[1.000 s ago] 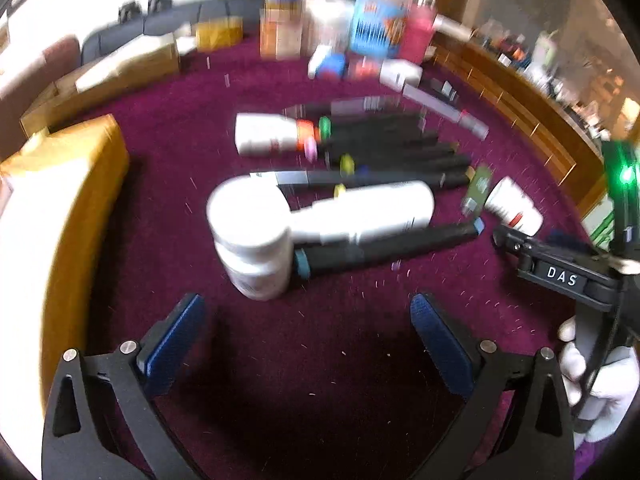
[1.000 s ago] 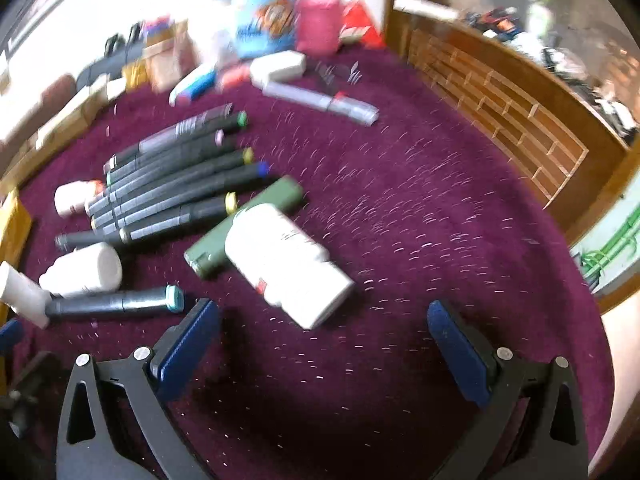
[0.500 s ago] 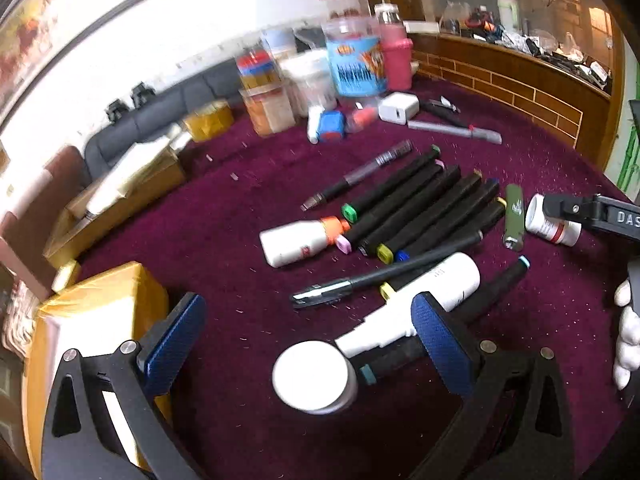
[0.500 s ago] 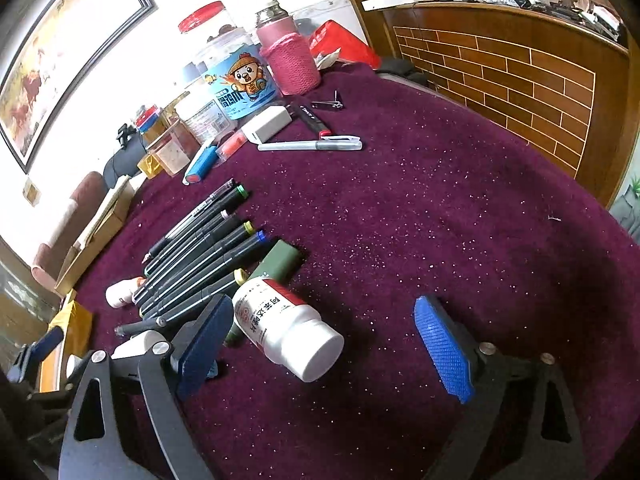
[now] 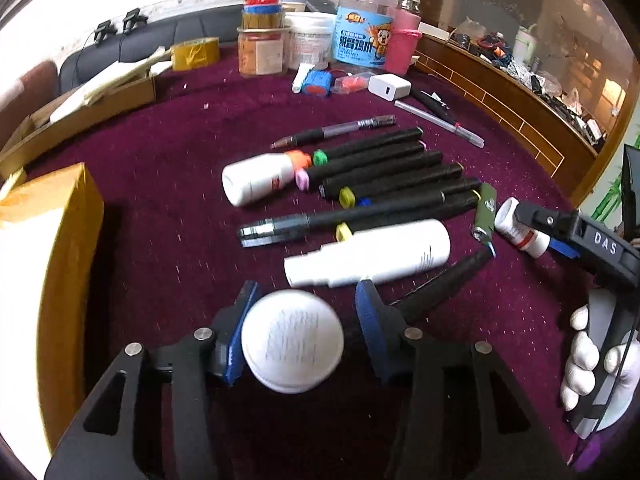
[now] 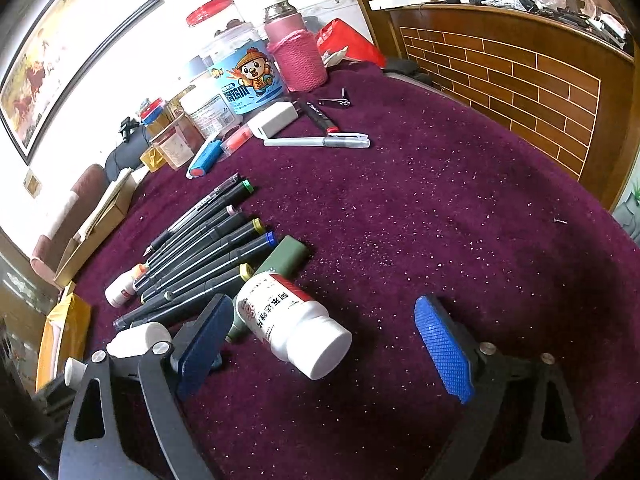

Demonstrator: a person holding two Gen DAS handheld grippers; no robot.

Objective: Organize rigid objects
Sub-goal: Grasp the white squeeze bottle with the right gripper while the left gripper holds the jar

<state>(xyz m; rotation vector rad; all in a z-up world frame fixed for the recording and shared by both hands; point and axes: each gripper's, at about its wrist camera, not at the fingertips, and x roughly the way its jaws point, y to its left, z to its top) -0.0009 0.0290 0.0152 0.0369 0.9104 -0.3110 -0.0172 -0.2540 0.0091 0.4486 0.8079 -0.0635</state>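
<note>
We read "DAS" in white letters on the black body of the right gripper, seen at the right edge of the left wrist view with a white-gloved hand on its handle. The left gripper has just been closing its blue ribbed pads around a round white jar with a smooth domed lid; the left pad touches it, while on the right a sliver of cloth seems to show, so we cannot tell if it is pinched. In the right wrist view, the right gripper stands spread wide around a white pill bottle lying on its side, its red-banded label in Chinese characters; the pads do not press it. Only this view shows that label. The glittery maroon cloth carries a row of black markers with coloured end caps, beside an olive-green lighter. Only the left view shows the long white spray bottle whole, lying just beyond the jar. At the far edge stands a red-lidded plastic tub with a cartoon mascot.
</note>
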